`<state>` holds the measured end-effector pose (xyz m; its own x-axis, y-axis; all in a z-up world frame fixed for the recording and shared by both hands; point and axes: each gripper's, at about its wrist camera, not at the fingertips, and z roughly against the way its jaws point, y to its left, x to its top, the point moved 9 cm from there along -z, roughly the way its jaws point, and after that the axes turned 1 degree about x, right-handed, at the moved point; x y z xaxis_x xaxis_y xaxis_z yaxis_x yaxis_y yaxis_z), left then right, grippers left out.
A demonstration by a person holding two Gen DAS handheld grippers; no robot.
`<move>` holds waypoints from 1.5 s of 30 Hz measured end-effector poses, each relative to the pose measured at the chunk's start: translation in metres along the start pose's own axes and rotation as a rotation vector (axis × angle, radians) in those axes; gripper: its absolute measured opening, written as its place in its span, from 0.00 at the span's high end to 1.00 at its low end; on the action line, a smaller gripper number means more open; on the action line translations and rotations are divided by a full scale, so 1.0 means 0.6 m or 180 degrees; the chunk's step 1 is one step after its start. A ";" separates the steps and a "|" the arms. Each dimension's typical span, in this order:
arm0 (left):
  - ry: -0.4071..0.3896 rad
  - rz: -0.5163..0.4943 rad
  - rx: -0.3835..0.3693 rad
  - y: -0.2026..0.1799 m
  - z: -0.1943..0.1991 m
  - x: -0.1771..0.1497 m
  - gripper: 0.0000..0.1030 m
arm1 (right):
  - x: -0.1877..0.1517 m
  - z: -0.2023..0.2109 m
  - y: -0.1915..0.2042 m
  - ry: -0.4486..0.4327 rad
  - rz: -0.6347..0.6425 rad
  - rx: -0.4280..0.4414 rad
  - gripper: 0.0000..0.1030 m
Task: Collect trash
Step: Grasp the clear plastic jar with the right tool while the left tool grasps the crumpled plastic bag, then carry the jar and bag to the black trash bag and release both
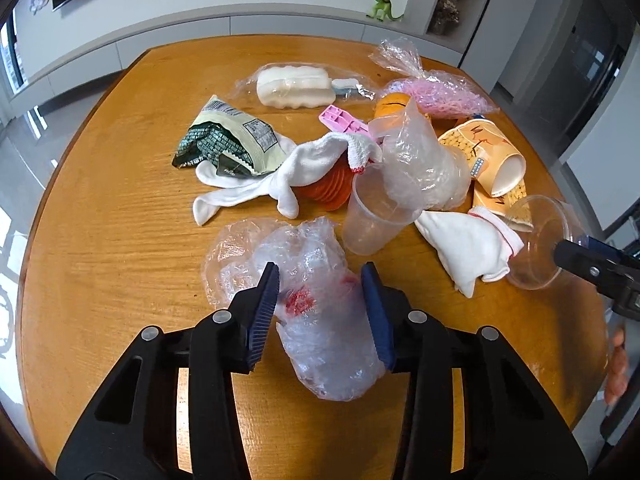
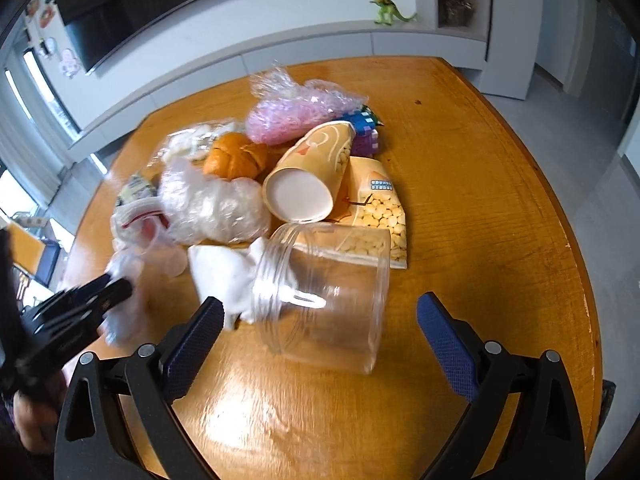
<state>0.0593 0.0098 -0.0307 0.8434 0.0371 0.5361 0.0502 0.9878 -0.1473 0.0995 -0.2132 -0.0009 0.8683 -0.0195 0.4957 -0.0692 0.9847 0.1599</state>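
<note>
Trash heap on a round wooden table (image 1: 100, 208), both grippers over it.

Left gripper (image 1: 320, 280) pinches one crumpled plastic bag (image 1: 320, 320) at 6 o'clock; right gripper (image 2: 320, 312), fingers wide apart, straddles one clear jar (image 2: 328, 300). Two paper cups (image 2: 304, 176), two white socks (image 1: 256, 184).

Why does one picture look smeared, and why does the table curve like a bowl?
Right wrist view: motion blur smears the clear jar and the left gripper, with window glare on the table. Left wrist view: sharper, the crumpled bag crisp. Both views: fisheye lenses bend the table's edges and darken the corners.
</note>
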 end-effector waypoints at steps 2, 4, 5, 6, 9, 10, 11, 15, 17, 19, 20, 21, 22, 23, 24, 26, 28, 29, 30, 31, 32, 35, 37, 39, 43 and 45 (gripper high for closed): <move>-0.0008 0.0022 -0.0056 0.000 0.010 -0.005 0.59 | 0.002 -0.019 -0.008 0.0085 -0.0051 -0.0095 0.22; -0.0020 0.0017 -0.0095 -0.002 0.020 -0.008 0.59 | -0.006 -0.031 -0.014 0.0223 -0.0168 -0.0026 0.37; -0.0030 0.0004 -0.0119 -0.005 0.026 -0.008 0.59 | -0.006 -0.027 -0.018 0.0199 -0.0205 -0.0007 0.37; -0.0050 -0.0015 -0.0121 -0.009 0.031 -0.008 0.59 | -0.009 -0.025 -0.020 0.0212 -0.0206 -0.0003 0.37; -0.0111 -0.0061 -0.0151 -0.026 0.048 -0.010 0.59 | -0.019 -0.002 -0.028 0.0158 -0.0237 0.0046 0.38; -0.0126 -0.0085 -0.0185 -0.035 0.053 -0.009 0.59 | -0.021 0.011 -0.033 0.0096 -0.0237 0.0055 0.38; -0.0141 -0.0127 -0.0206 -0.046 0.057 -0.009 0.59 | -0.023 0.024 -0.039 0.0047 -0.0225 0.0043 0.38; -0.0182 -0.0281 -0.0294 -0.099 0.073 -0.012 0.59 | -0.039 0.081 -0.071 -0.0121 -0.0212 -0.0001 0.38; -0.0197 -0.0374 -0.0353 -0.132 0.080 -0.016 0.59 | -0.051 0.105 -0.091 -0.0177 -0.0231 -0.0010 0.38; -0.0198 -0.0489 -0.0428 -0.174 0.085 -0.020 0.59 | -0.068 0.130 -0.117 -0.0226 -0.0271 -0.0035 0.37; -0.0196 -0.0537 -0.0460 -0.194 0.086 -0.022 0.59 | -0.075 0.140 -0.130 -0.0250 -0.0292 -0.0051 0.37; -0.0192 -0.0601 -0.0502 -0.219 0.086 -0.025 0.59 | -0.086 0.153 -0.146 -0.0274 -0.0324 -0.0069 0.37; -0.0188 -0.0660 -0.0546 -0.241 0.088 -0.029 0.59 | -0.092 0.162 -0.160 -0.0292 -0.0360 -0.0079 0.37; -0.0181 -0.0721 -0.0593 -0.265 0.088 -0.033 0.59 | -0.103 0.175 -0.178 -0.0320 -0.0403 -0.0096 0.37; -0.0171 -0.0804 -0.0652 -0.296 0.088 -0.038 0.59 | -0.111 0.186 -0.194 -0.0345 -0.0450 -0.0117 0.37; -0.0155 -0.0939 -0.0748 -0.346 0.087 -0.045 0.59 | -0.139 0.213 -0.236 -0.0393 -0.0568 -0.0177 0.37; -0.0128 -0.1100 -0.0877 -0.408 0.087 -0.058 0.59 | -0.167 0.238 -0.277 -0.0436 -0.0694 -0.0251 0.37; -0.0112 -0.1172 -0.0934 -0.435 0.086 -0.065 0.59 | -0.180 0.251 -0.297 -0.0455 -0.0750 -0.0290 0.37; -0.0095 -0.1255 -0.0996 -0.466 0.086 -0.073 0.59 | -0.197 0.266 -0.322 -0.0480 -0.0827 -0.0356 0.37; -0.0073 -0.1343 -0.1058 -0.496 0.085 -0.083 0.59 | -0.209 0.276 -0.342 -0.0498 -0.0894 -0.0408 0.37; -0.0053 -0.1434 -0.1117 -0.526 0.085 -0.092 0.59 | -0.226 0.290 -0.365 -0.0517 -0.0972 -0.0470 0.37; 0.0005 -0.1740 -0.1290 -0.620 0.086 -0.125 0.59 | -0.276 0.326 -0.431 -0.0553 -0.1199 -0.0655 0.37; 0.0046 -0.1949 -0.1386 -0.677 0.088 -0.150 0.59 | -0.311 0.348 -0.475 -0.0570 -0.1376 -0.0797 0.37; 0.0097 -0.2124 -0.1483 -0.731 0.093 -0.182 0.59 | -0.350 0.370 -0.517 -0.0573 -0.1559 -0.0936 0.37; 0.0220 -0.2436 -0.1557 -0.818 0.079 -0.234 0.59 | -0.420 0.398 -0.586 -0.0555 -0.1888 -0.1141 0.37; 0.0292 -0.2590 -0.1580 -0.858 0.071 -0.260 0.59 | -0.456 0.411 -0.621 -0.0549 -0.2067 -0.1230 0.37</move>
<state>-0.1208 -0.4982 -0.0033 0.4876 -0.6652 0.5655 0.8426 0.5281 -0.1053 -0.2336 -0.6171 0.0143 0.5852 -0.6089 0.5355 0.6313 0.7566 0.1705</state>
